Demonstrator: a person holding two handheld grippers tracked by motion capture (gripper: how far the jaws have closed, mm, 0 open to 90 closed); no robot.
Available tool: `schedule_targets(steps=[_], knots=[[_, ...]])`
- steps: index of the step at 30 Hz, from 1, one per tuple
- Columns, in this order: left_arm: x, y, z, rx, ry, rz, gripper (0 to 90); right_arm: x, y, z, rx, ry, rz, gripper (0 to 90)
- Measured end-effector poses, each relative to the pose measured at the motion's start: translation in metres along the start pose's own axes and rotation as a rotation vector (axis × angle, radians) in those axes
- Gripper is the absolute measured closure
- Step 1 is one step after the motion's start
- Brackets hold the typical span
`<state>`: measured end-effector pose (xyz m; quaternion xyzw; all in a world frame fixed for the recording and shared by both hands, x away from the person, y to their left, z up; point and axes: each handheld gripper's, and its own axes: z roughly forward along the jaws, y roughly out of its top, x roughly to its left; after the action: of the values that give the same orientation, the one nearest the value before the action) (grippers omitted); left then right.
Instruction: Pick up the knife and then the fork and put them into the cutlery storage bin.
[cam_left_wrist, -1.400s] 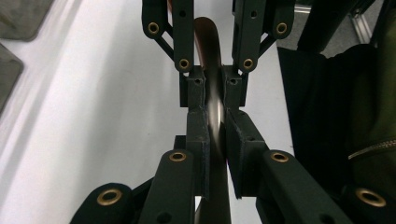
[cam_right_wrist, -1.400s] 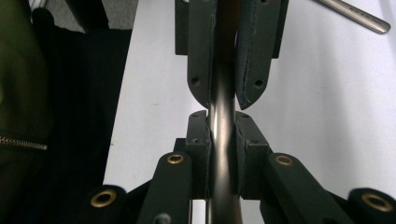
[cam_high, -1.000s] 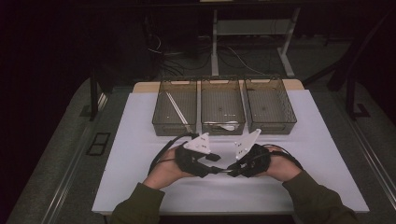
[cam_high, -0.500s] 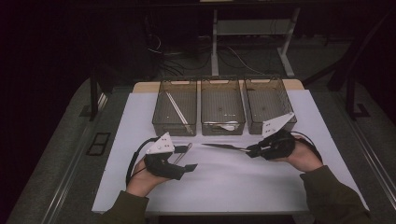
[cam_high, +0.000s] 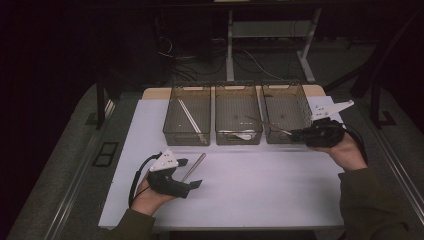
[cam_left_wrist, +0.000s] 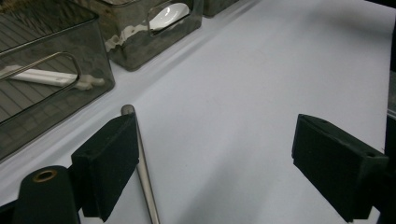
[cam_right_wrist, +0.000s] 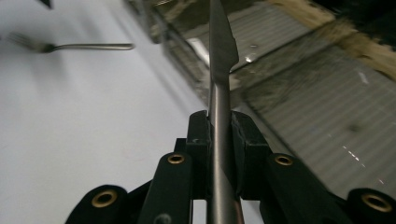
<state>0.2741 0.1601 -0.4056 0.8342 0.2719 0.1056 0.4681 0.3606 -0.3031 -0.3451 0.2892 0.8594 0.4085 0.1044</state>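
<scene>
Three bins (cam_high: 238, 120): right tongs (cam_high: 296, 134) clamp one knife (cam_high: 272, 126); left tongs (cam_high: 191, 173), just opened wide, flank one fork (cam_high: 193, 167).

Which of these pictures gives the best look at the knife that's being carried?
The right gripper view: the knife runs up the middle, handle clamped in the right claw, blade over the bins. In the high view it is a thin sliver pointing left from that claw over the right-hand bin.

Table cover (cam_high: 280, 190) was plain white, w/ three smoky see-thru grey bins (cam_high: 238, 121) at its far edge. Knife (cam_right_wrist: 220, 70) and fork (cam_high: 193, 167) were silver, spoon (cam_left_wrist: 168, 15) white, gripper jaws matte black w/ brass-coloured rivets.
</scene>
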Motion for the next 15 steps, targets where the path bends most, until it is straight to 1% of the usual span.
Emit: schedule_targets(steps=[3,9,12,14,15], knots=[[0.000,0.000,0.001,-0.006,0.006,0.002,11.5,-0.011,0.001,-0.003,-0.008,-0.049,0.050,78.6],[-0.002,0.000,0.003,-0.005,0.022,0.001,4.5,-0.042,0.002,-0.004,-0.022,-0.186,0.179,78.6],[-0.002,0.000,0.004,-0.002,0.031,-0.001,0.5,-0.055,0.001,-0.001,-0.002,-0.253,0.220,78.6],[-0.002,0.000,0.004,-0.004,0.026,0.001,0.0,-0.062,0.002,0.003,0.013,-0.283,0.250,78.6],[-0.002,0.000,0.004,-0.004,0.023,0.006,0.0,-0.066,0.002,0.005,0.018,-0.296,0.258,78.5]])
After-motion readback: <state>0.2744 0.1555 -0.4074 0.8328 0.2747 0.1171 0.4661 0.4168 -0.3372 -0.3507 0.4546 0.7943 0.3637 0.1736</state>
